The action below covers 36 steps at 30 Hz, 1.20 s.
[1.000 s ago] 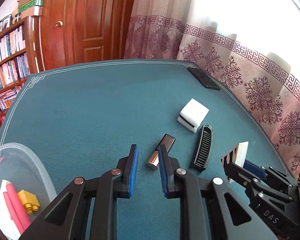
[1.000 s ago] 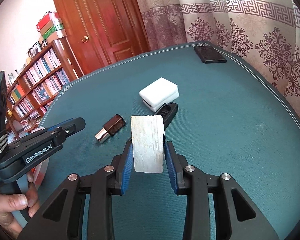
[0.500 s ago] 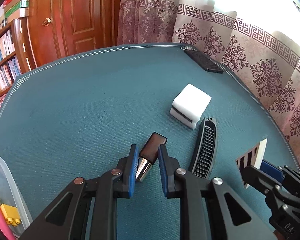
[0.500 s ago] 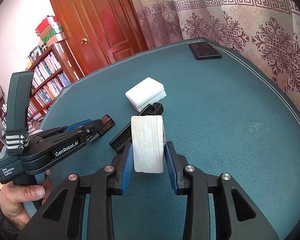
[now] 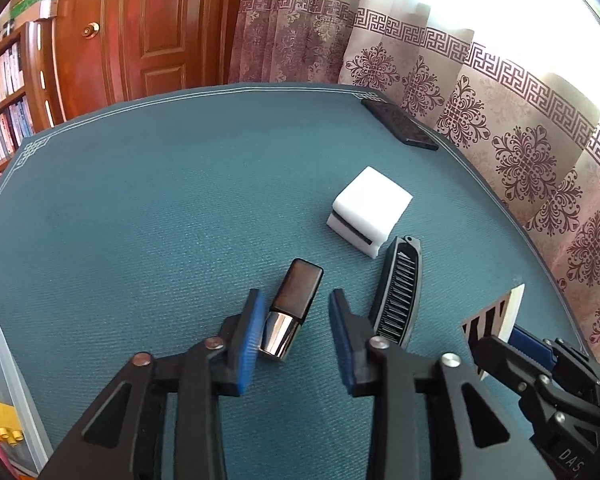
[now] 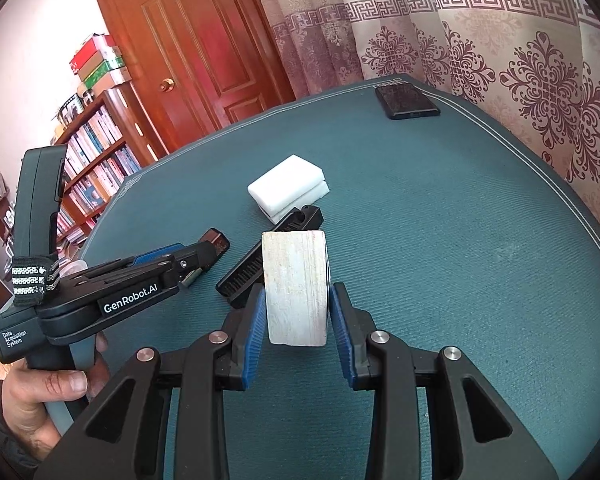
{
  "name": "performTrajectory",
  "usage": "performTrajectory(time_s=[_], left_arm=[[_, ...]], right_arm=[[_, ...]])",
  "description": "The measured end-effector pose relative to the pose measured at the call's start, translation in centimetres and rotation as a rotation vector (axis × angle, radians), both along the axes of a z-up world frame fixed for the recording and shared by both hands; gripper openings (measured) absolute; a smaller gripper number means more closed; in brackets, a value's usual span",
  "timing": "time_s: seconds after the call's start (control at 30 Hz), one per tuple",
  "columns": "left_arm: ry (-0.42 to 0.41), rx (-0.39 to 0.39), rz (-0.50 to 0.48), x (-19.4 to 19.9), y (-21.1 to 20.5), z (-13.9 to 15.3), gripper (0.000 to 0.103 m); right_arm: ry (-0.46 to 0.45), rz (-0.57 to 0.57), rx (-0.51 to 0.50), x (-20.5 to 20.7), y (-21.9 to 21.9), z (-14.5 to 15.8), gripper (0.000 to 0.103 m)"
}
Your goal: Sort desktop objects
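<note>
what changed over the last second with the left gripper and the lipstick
The left gripper moved forward over the table to the lipstick; its fingers opened wider and now straddle the metal end, not closed on it. The right gripper stays clamped on the card deck. The white sponge and black comb stayed put.

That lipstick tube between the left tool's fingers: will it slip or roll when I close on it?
The lipstick tube has a polished metal base, so it may slip there; the brown cap looks like the safer grip. Its sides look flat, so rolling seems unlikely. The left tool stands open around it.
</note>
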State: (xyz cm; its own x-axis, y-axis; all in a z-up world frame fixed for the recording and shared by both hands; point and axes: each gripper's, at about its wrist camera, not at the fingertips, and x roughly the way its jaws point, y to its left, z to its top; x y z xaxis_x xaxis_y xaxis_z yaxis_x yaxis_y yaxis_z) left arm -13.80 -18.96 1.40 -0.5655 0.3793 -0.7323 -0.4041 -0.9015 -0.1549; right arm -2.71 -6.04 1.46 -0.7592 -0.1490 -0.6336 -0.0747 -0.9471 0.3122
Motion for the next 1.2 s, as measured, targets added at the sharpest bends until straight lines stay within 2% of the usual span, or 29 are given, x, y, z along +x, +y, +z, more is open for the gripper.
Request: performTrajectory(time_s=[0.03, 0.2, 0.33, 0.37, 0.47, 0.77, 1.2], left_arm=[[0.002, 0.006, 0.005, 0.0, -0.1, 0.0, 0.054], [0.009, -0.025, 0.006, -0.2, 0.4, -0.4, 0.053], [-0.003, -0.045, -0.002, -0.6, 1.1, -1.2, 0.026], [0.005, -0.058, -0.003, -0.5, 1.3, -1.4, 0.024], [0.027, -0.079, -0.011, -0.1, 1.5, -1.3, 0.024], [0.072, -0.027, 0.056, 1.2, -1.4, 0.7, 0.023], [0.19, 0.028, 0.22, 4.6, -10.9, 5.3, 0.023]], right_arm=[[0.0, -0.001, 0.0, 0.0, 0.0, 0.0, 0.035], [-0.008, -0.001, 0.0, -0.2, 0.1, -0.3, 0.035], [-0.011, -0.005, 0.003, -0.2, 0.1, -0.3, 0.035], [-0.012, -0.006, 0.004, -0.2, 0.1, -0.3, 0.035], [-0.014, -0.007, 0.008, -0.2, 0.1, -0.3, 0.035], [-0.002, 0.027, 0.022, 0.0, -1.6, 0.6, 0.035], [0.049, 0.191, 0.052, -0.5, -9.2, 3.1, 0.035]])
